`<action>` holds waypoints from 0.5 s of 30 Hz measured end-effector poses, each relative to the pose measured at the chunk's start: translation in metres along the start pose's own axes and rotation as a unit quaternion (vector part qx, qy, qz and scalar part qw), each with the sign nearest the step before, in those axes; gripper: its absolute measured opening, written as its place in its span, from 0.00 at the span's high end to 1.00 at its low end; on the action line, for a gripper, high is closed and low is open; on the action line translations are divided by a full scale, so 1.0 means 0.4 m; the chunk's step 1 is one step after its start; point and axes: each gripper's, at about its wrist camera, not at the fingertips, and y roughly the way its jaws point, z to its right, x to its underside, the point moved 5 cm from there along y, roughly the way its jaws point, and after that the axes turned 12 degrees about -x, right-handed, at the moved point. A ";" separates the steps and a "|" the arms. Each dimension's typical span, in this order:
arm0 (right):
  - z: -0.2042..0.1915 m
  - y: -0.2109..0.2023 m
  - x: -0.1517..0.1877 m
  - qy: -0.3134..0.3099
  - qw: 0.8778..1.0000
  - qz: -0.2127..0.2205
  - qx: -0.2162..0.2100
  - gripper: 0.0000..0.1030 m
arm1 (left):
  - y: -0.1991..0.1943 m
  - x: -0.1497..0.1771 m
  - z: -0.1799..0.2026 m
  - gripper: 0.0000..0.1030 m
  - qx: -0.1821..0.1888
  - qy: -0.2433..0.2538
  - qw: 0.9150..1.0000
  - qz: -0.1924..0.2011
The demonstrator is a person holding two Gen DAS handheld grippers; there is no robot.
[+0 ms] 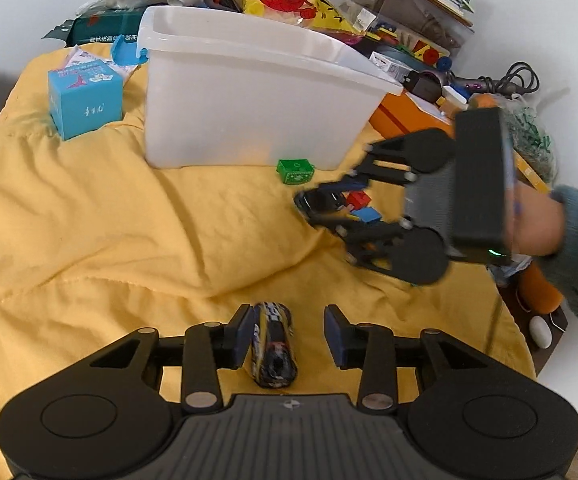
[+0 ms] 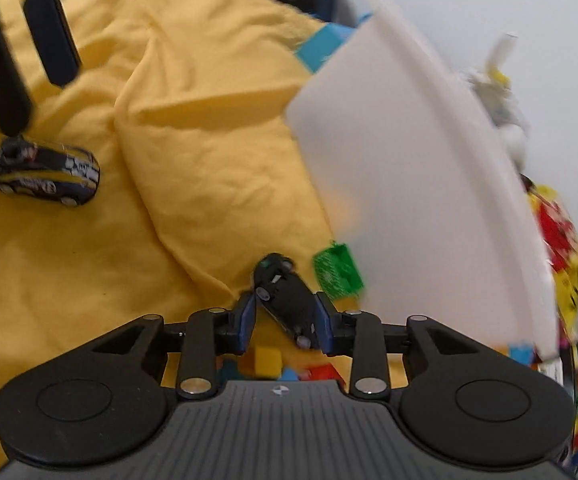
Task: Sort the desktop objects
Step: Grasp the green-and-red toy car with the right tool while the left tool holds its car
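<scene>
A black-and-yellow toy car (image 1: 275, 344) lies on the yellow cloth (image 1: 109, 220) between the fingers of my left gripper (image 1: 291, 336). It rests against the left pad, with a clear gap to the right pad, so the jaws are open. My right gripper (image 2: 285, 320) straddles a small black toy car (image 2: 289, 300) that sits slanted and nearly fills the gap. I see no squeeze on it. From the left wrist view, the right gripper (image 1: 321, 204) is beside red (image 1: 359, 198) and blue (image 1: 369, 216) bricks. A green brick (image 1: 295, 170) lies against the white bin (image 1: 249, 92).
A blue box (image 1: 85, 96) stands left of the bin. Packets, books and toys crowd the back and right edge. A hand in a teal sleeve (image 1: 569, 240) carries the right gripper. Yellow (image 2: 267, 360) and red (image 2: 325, 372) bricks lie under the right gripper.
</scene>
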 end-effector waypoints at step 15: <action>0.095 -0.178 0.003 0.306 0.941 0.111 -0.089 0.86 | 0.008 0.022 0.056 0.59 -0.048 0.079 0.995 0.036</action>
